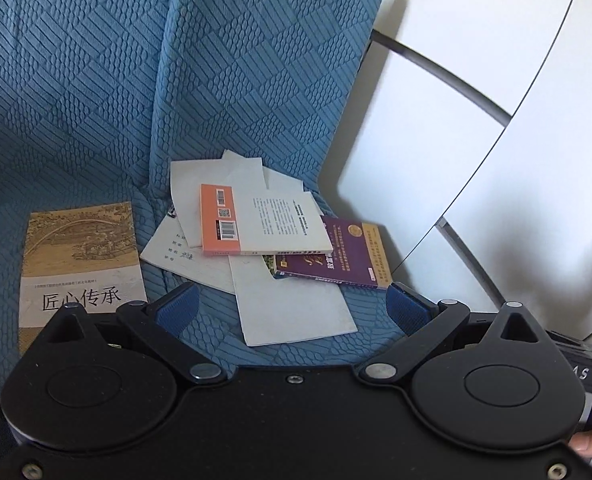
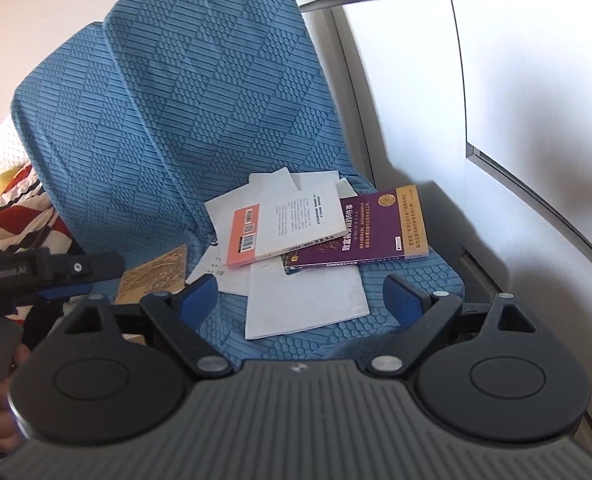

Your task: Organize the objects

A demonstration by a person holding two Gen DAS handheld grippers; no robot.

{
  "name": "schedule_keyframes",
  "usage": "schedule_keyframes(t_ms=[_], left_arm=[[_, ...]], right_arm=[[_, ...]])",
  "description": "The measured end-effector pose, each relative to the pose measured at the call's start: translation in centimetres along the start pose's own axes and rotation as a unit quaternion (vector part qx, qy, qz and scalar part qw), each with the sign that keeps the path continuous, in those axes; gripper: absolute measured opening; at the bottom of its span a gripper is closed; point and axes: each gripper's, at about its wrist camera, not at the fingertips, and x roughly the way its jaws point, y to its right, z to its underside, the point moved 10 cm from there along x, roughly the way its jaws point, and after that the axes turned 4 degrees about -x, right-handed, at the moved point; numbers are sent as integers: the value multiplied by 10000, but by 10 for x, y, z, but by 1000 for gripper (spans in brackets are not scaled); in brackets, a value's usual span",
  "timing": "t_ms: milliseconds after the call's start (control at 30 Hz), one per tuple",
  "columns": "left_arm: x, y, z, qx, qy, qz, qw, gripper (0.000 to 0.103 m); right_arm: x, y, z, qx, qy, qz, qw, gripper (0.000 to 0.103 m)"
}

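Plainly, we see both tongs held over a blue quilted sofa seat (image 1: 304, 336) with their blue pads spread wide and nothing between them. Our left tongs (image 1: 293, 306) point down at the front of the seat, above a white sheet of paper (image 1: 296, 312) that lies nearest us. Our right tongs (image 2: 302, 300) hang over the same sheet (image 2: 304, 300) from a little further right, pads apart and touching nothing.

On the seat lies a loose heap. A white and orange book (image 1: 261, 224) sits on top, back cover up, with barcodes on its orange strip. Under its right edge a purple book (image 1: 346, 258) pokes out, angled toward the seat's right side. Several white papers (image 1: 199, 192) spread beneath and behind both books, overlapping one another, and one more printed sheet (image 1: 183, 256) shows at the left of the heap.

Well apart from the heap, on the left part of the seat, a tan book (image 1: 81, 256) with an old painting of a bridge and large black characters lies flat, face up. In the right wrist view we see only its corner (image 2: 155, 276), beside the body of the left tongs (image 2: 59, 268).

Behind the seat rise two blue back cushions (image 1: 235, 60). To the right stands a white cabinet (image 1: 476, 80).
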Motion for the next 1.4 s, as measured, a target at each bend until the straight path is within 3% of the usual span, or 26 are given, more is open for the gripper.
schedule_keyframes(t_ms=[700, 1067, 1233, 1400], left_arm=[[131, -9, 9, -274, -657, -201, 9973, 100], [191, -35, 4, -442, -854, -557, 9938, 100], [216, -56, -7, -945, -786, -566, 9908, 100], [239, -79, -22, -1078, -660, -719, 9894, 100]], right_arm=[[90, 90, -1, 991, -322, 66, 9945, 91], [148, 91, -15, 948, -535, -216, 9938, 91], [179, 89, -18, 914, -651, -340, 9931, 91], [207, 83, -27, 969, -660, -647, 9910, 91]])
